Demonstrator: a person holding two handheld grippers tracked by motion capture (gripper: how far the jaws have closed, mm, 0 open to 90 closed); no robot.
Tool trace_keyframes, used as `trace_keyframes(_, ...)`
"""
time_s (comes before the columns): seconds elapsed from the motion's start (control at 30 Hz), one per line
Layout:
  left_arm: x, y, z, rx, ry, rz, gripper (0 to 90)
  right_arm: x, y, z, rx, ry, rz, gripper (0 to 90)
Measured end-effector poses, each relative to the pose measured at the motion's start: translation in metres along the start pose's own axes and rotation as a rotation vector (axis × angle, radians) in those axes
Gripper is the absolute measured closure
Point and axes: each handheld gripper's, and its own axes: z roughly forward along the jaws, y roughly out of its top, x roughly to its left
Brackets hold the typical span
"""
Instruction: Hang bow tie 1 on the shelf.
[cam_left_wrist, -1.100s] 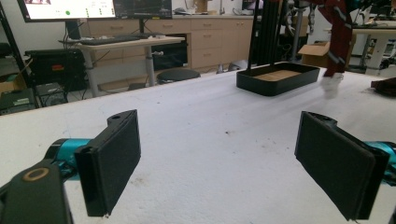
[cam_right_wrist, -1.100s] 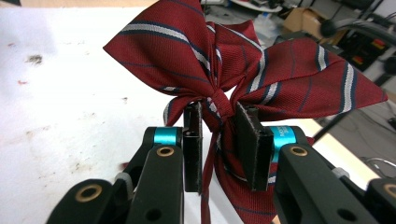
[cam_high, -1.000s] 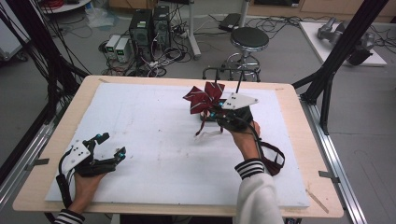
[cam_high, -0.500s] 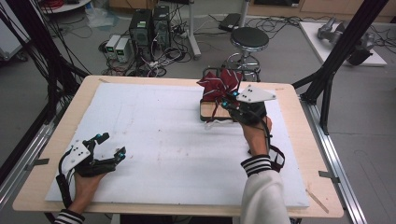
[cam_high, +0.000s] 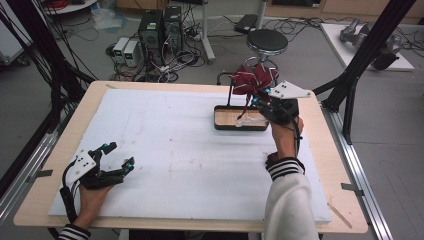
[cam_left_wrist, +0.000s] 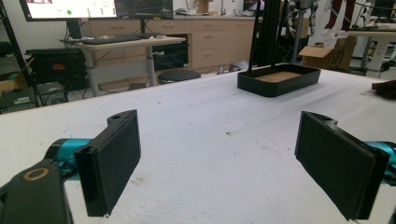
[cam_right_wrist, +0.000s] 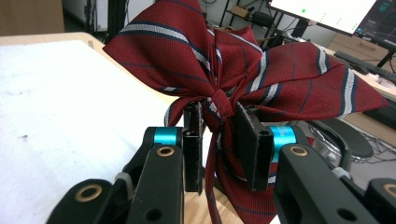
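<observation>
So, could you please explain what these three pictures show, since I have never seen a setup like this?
No robot here: a person holds a two-jaw gripper in each hand at a table. The high view looks down from a fixed camera; the other two come from cameras riding on each gripper, looking along its black jaws. The table carries a white foam sheet, and on it sits a black tray with a tall upright post. The left gripper rests near the table's near left corner, jaws wide apart, holding nothing. The right gripper, above the tray's far right end, is shut on the knot of a dark red striped bow tie.
</observation>
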Motion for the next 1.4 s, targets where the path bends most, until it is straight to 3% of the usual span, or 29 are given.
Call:
trace_keyframes(0.5,0.0,0.0,0.0,0.004,0.004,0.0,14.7,-0.034,-0.01,0.0,-0.041,-0.05,0.123,73.3)
trace_keyframes(1.0,0.0,0.0,0.0,0.007,0.006,0.002,14.7,-0.066,-0.012,0.002,-0.031,-0.109,0.163,73.2)
trace_keyframes(1.4,0.0,0.0,0.0,0.002,0.005,0.0,14.7,-0.078,-0.012,0.017,-0.013,-0.147,0.173,73.1)
